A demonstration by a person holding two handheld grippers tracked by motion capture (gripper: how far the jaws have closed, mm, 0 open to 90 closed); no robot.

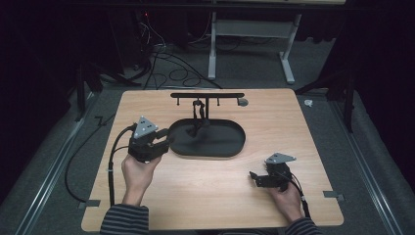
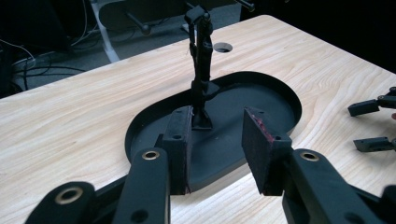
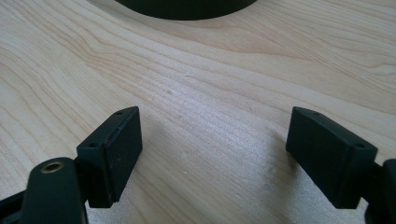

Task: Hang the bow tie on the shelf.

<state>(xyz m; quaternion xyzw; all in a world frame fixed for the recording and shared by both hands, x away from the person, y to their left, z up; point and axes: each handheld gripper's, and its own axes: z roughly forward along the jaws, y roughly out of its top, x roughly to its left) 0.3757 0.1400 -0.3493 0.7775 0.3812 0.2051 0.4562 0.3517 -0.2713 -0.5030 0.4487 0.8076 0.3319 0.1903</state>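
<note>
Approach step, I judge: I hold my left tool [image 2: 217, 154] with jaws apart at the black tray's [image 1: 230, 142] near-left rim, facing the small dark object [image 2: 201, 84] on its stand [image 1: 207, 95], while my right tool [image 1: 259, 178] rests apart on the worktop [image 1: 205, 186]; next I must advance and close carefully.

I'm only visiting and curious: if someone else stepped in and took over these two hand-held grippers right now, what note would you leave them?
Left gripper: open, holding nothing, at the left rim of the black oval tray, pointed at the stand.
Right gripper: open wide, holding nothing, low over bare wooden table near the front right.
Things: a black T-shaped stand rises from the tray; a small dark item hangs on it.
Done: nothing gripped or visibly moved.
Left: probably close the left gripper on the stand or the hanging item.
</note>
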